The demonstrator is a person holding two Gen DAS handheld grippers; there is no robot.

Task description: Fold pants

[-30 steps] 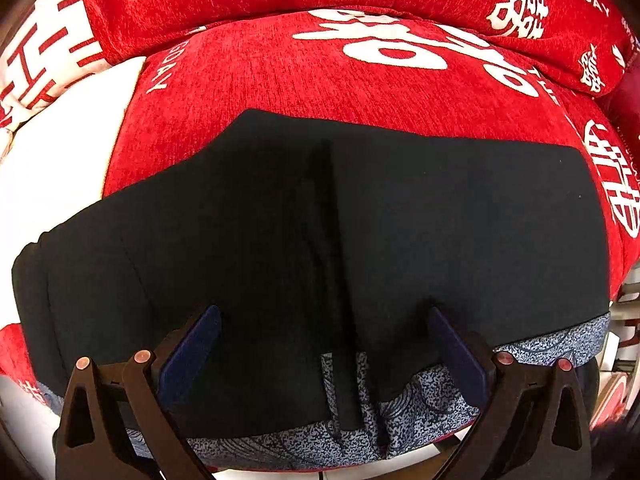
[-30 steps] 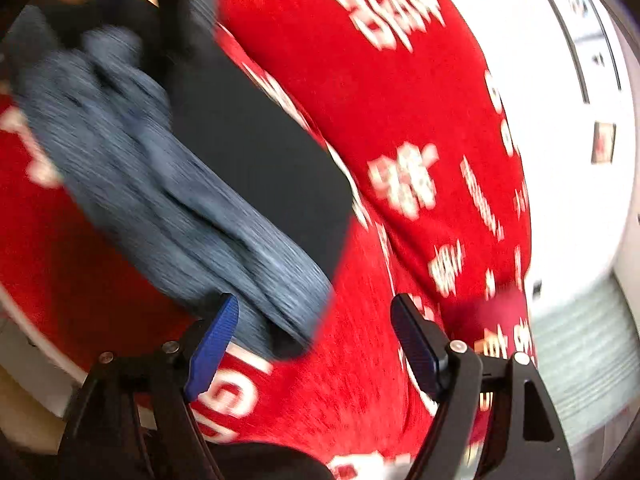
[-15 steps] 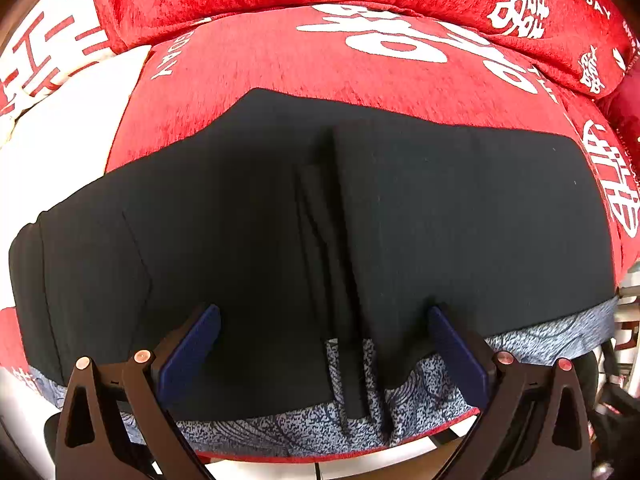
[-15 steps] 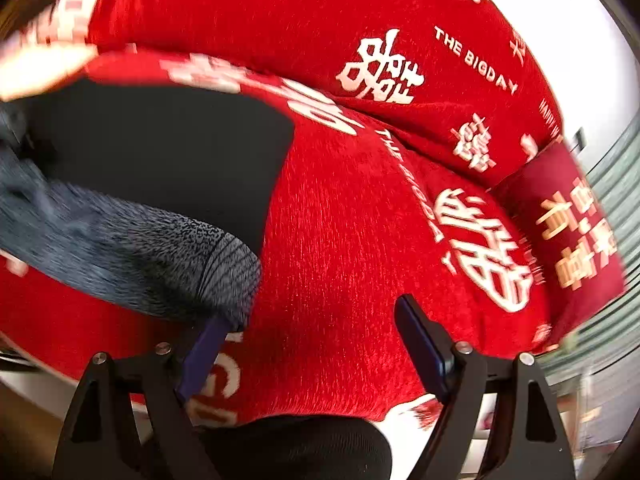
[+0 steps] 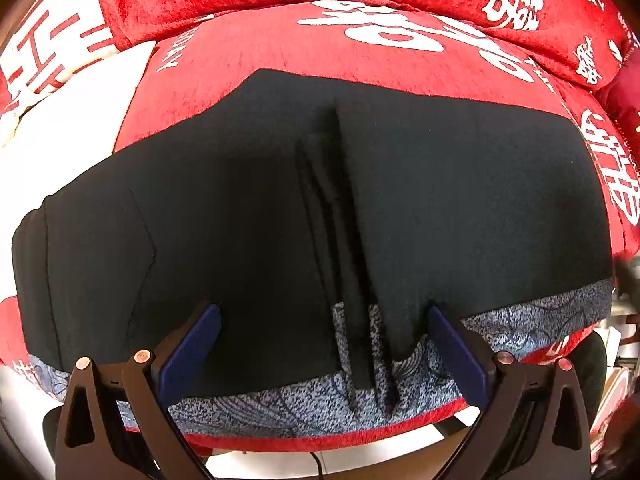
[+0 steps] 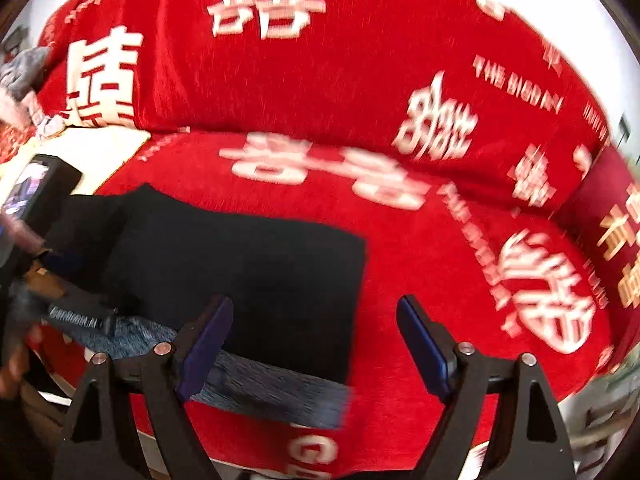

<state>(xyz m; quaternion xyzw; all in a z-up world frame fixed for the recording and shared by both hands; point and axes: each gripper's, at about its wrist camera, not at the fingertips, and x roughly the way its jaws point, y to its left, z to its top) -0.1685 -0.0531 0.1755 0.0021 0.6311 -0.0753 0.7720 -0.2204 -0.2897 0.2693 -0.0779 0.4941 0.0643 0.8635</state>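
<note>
Black pants point(image 5: 240, 200) lie flat on a red seat cushion point(image 5: 400, 64), with a lengthwise crease of stacked layers down the middle. A grey-blue patterned band point(image 5: 280, 404) shows along their near edge. My left gripper point(image 5: 322, 312) hovers open just above that near edge, straddling the crease, with nothing pressed between its pads. In the right wrist view the pants point(image 6: 260, 264) and the patterned band point(image 6: 272, 392) lie to the lower left. My right gripper point(image 6: 316, 304) stands open over their right edge, holding nothing.
A red backrest point(image 6: 320, 60) with white lettering rises behind the seat. A white panel point(image 5: 80, 120) lies at the left and a maroon pillow point(image 6: 608, 208) at the far right. The left hand-held device point(image 6: 44, 188) shows at the right view's left edge. The cushion's front edge drops off below.
The right gripper has lifted away from the patterned fabric and rolled round to face the backrest. The right half of the pants has settled over the middle crease. The left gripper has hardly moved.
</note>
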